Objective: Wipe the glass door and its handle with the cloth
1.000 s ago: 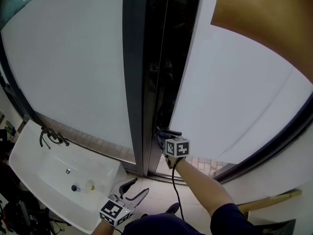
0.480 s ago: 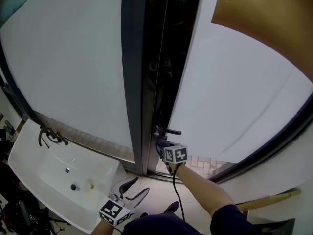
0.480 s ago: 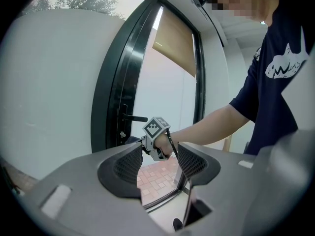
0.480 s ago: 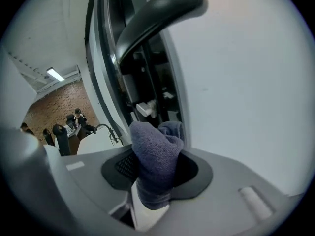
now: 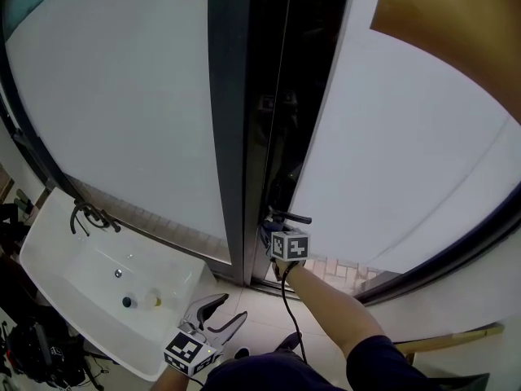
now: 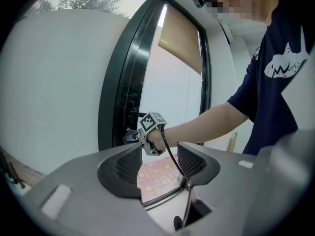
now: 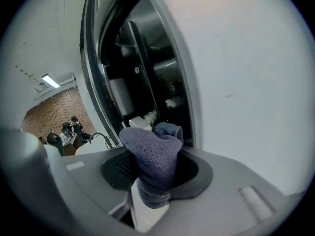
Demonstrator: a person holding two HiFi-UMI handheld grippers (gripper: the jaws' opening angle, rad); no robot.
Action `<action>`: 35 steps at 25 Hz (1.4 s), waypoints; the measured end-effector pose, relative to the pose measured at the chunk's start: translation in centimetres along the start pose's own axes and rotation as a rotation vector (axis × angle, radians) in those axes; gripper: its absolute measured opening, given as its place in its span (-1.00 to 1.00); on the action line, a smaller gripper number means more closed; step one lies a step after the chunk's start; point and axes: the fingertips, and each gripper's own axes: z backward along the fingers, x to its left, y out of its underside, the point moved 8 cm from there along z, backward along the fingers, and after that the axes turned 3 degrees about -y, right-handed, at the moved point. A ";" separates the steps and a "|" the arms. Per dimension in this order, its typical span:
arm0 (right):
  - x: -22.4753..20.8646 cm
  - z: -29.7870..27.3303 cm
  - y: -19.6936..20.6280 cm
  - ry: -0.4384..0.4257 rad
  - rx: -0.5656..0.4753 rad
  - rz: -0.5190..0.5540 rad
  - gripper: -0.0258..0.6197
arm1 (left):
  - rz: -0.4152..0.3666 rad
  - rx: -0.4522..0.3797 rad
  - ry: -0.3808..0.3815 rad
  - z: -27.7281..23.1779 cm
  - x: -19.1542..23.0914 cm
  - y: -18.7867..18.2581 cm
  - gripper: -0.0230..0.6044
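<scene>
The frosted glass door (image 5: 399, 161) stands ajar beside a dark frame (image 5: 232, 120). Its dark lever handle (image 5: 291, 217) sticks out at the door's edge. My right gripper (image 5: 269, 235) sits just below and left of that handle, shut on a blue-grey cloth (image 7: 150, 161) that bulges out between the jaws. In the right gripper view the cloth is close to the pale lock fitting (image 7: 141, 120) on the door edge (image 7: 162, 82). My left gripper (image 5: 232, 309) hangs low near the floor, open and holding nothing; in the left gripper view its jaws (image 6: 157, 163) frame the right gripper (image 6: 135, 136).
A white sink (image 5: 49, 279) with a dark faucet (image 5: 89, 217) stands at the lower left. A large frosted pane (image 5: 114, 96) fills the left. A wooden stick (image 5: 448, 336) lies at the lower right. Red brick paving (image 6: 160, 173) shows through the door gap.
The right gripper with the cloth dropped from the handle to just below it, then rose slightly toward it again. The left gripper stayed put.
</scene>
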 end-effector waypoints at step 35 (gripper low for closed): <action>-1.5 -1.9 1.2 -0.069 0.062 -0.135 -0.45 | -0.016 0.014 -0.011 -2.1 0.8 -0.3 -0.22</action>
